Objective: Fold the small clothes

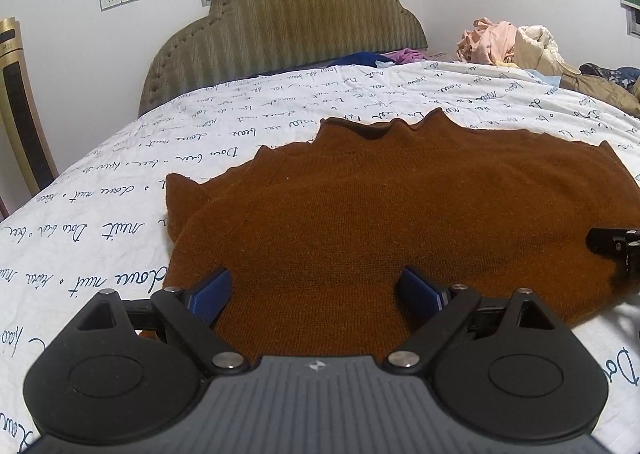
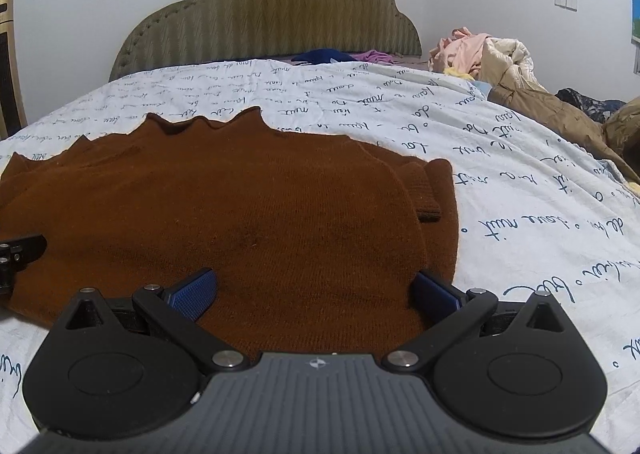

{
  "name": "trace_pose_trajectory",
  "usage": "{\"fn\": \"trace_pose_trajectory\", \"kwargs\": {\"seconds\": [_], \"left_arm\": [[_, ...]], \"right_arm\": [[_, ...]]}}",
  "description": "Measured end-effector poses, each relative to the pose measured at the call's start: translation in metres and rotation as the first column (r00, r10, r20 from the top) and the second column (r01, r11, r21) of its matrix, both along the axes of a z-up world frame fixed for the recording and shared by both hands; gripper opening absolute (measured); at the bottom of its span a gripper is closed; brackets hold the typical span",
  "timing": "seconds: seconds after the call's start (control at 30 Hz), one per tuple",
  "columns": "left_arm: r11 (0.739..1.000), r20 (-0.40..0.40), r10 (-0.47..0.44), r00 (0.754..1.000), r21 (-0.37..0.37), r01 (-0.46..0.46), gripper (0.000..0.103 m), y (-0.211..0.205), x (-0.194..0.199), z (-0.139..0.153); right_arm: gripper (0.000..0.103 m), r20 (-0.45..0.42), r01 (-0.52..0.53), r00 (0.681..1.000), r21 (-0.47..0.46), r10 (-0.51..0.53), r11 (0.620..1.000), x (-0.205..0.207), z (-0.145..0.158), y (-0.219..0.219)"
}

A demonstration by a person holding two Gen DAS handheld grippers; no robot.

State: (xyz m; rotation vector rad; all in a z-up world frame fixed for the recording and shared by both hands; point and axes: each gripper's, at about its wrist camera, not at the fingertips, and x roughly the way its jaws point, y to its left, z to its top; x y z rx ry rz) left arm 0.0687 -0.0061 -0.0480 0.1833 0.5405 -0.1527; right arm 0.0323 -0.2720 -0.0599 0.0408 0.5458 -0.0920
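Sweater (image 1: 400, 214): lying flat on bed (image 1: 120, 214). Left tool (image 1: 316, 292), right tool (image 2: 316, 292): both gaping, empty, hovering over hem; advise pinching both layers evenly.

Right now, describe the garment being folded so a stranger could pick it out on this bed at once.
Start at the scalloped olive headboard and come down the white bedspread printed with cursive writing. Flat on its near part lies the brown knit sweater, sleeves tucked in. Unlike the crumpled pink and beige pile of clothes at the far right, it is spread smooth and is one rusty brown colour.
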Motion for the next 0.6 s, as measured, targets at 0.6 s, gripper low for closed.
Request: {"fn": "trace_pose_trajectory", "kwargs": {"seconds": [0.6], "left_arm": [[1.000,0.002,-0.005,1.000,0.000,0.005,0.097,-0.0011,-0.0010,0.0002]], "right_arm": [[0.103,0.000,0.001,1.000,0.010,-0.001,1.000,-0.0004,-0.0007,0.0016]]}}
